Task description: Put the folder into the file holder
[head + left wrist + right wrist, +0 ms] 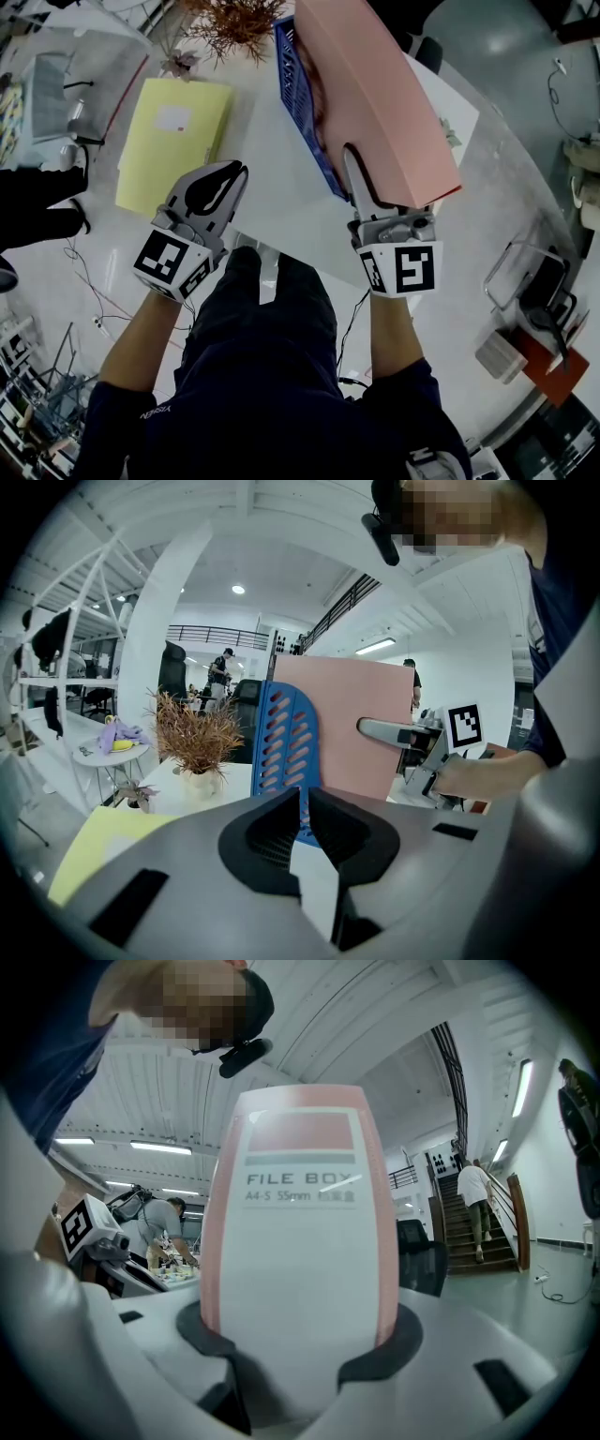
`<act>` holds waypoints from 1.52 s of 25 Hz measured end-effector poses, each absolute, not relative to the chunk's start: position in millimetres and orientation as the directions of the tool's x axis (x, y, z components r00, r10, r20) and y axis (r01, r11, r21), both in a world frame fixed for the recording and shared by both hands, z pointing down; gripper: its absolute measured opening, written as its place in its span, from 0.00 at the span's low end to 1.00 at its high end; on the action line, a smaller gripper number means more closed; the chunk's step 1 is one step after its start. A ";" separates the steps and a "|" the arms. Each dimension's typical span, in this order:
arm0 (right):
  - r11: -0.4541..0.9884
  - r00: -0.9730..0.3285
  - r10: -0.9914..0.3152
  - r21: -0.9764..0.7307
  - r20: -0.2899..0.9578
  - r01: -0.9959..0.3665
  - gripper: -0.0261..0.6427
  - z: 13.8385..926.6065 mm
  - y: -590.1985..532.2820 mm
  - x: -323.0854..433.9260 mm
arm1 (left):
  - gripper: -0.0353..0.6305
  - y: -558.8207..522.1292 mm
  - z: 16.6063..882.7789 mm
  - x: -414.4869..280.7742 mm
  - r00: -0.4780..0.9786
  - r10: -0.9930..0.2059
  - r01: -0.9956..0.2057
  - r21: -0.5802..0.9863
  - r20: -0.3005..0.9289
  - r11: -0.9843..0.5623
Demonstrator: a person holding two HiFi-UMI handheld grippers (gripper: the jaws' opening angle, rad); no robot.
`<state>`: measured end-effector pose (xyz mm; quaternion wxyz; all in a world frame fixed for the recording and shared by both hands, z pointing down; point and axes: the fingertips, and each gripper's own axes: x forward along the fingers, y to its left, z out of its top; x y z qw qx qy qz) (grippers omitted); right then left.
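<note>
Pink folder (375, 103) pinched at its spine by the right gripper (380, 178), its label reading "FILE BOX A4-S 55mm".
Left gripper (236, 172) is pressed together, empty; the folder hangs over the white table (272, 216), just beside the blue file holder (298, 94).

We list one pink file box (298, 1241), upright, with its white spine label facing us, printed FILE BOX A4-S 55mm. Our right gripper (300, 1335) presses its dark jaw pads on both sides of that spine. Behind, at right: a black chair (420, 1255); a staircase (497, 1241) with a person (478, 1192) on its steps.
</note>
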<state>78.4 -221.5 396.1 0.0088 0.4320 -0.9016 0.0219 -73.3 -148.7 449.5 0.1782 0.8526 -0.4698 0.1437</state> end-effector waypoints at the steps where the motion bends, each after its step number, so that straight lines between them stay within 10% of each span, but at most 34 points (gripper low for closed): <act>1: 0.622 -0.623 -0.782 -0.033 0.034 -0.782 0.45 398.0 -221.4 78.9 | 0.14 -147.8 450.5 -73.0 0.518 -0.749 -0.852 0.169 0.412 -0.496; 38: 0.594 -0.595 -0.802 -0.021 0.053 -0.804 0.47 437.0 -213.2 73.1 | 0.13 -143.9 468.5 -69.2 0.557 -0.724 -0.828 0.210 0.406 -0.519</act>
